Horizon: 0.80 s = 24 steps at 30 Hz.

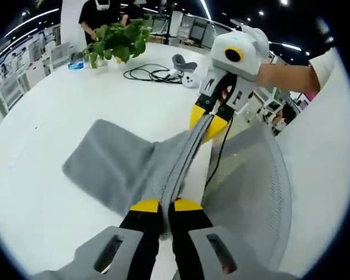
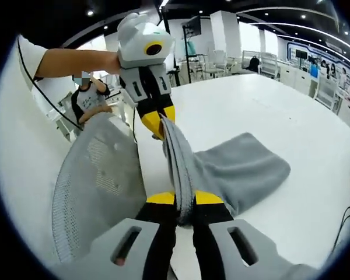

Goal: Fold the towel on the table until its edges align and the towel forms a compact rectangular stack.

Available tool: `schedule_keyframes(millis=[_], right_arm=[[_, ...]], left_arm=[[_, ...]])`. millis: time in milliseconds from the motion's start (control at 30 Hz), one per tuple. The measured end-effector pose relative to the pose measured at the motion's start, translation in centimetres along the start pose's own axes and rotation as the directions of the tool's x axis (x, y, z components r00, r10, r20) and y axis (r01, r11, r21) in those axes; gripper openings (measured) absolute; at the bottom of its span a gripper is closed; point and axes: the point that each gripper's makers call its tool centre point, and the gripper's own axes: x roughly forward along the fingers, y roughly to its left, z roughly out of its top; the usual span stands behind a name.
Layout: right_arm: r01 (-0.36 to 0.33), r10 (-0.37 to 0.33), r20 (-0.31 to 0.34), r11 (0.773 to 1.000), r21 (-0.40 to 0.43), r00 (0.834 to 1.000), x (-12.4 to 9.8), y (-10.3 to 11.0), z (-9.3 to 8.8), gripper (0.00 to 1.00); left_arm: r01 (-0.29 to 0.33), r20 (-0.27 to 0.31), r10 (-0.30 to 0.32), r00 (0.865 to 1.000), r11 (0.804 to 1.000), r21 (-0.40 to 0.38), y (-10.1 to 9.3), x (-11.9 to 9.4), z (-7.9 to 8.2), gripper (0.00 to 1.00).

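A grey towel (image 1: 108,166) lies partly on the white table (image 1: 46,116), with one edge lifted and stretched taut between my two grippers. My left gripper (image 1: 166,205) is shut on the near end of that edge. My right gripper (image 1: 209,121) comes in from the upper right, shut on the far end. In the right gripper view my right gripper (image 2: 185,198) pinches the towel (image 2: 239,166) while my left gripper (image 2: 158,125) holds the other end, a person's arm behind it. The rest of the towel sags onto the table (image 2: 262,105).
A grey mesh chair back (image 1: 251,181) stands at the table's edge, right under the lifted edge; the chair back (image 2: 96,181) is also at the left. A potted plant (image 1: 119,38), a black cable (image 1: 149,73) and a small grey-white device (image 1: 185,67) sit at the far side.
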Motion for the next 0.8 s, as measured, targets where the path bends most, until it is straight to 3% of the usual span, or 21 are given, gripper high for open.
schedule_keyframes(millis=[333,433,567,800], right_arm=[[0.102,-0.101,0.025,0.995,-0.023,0.995,-0.1,-3.1,2.2,0.06],[0.149,-0.148,0.033,0.988,-0.046,0.988,-0.2,-3.8,3.0,0.06],[0.219,-0.217,0.034,0.974,-0.065,0.976,-0.1,-6.5,3.4,0.07],[0.271,-0.269,0.027,0.960,-0.069,0.963,0.5,-9.0,3.9,0.07]], left_arm=[[-0.084,0.040,0.082,0.996,0.996,0.039,3.1,-0.5,1.9,0.06],[-0.130,0.065,0.127,0.990,0.990,0.056,4.4,-0.5,2.5,0.06],[-0.188,0.081,0.183,0.980,0.980,0.062,6.0,-0.3,3.3,0.06],[-0.249,0.103,0.244,0.964,0.968,0.037,8.3,0.0,4.2,0.06]])
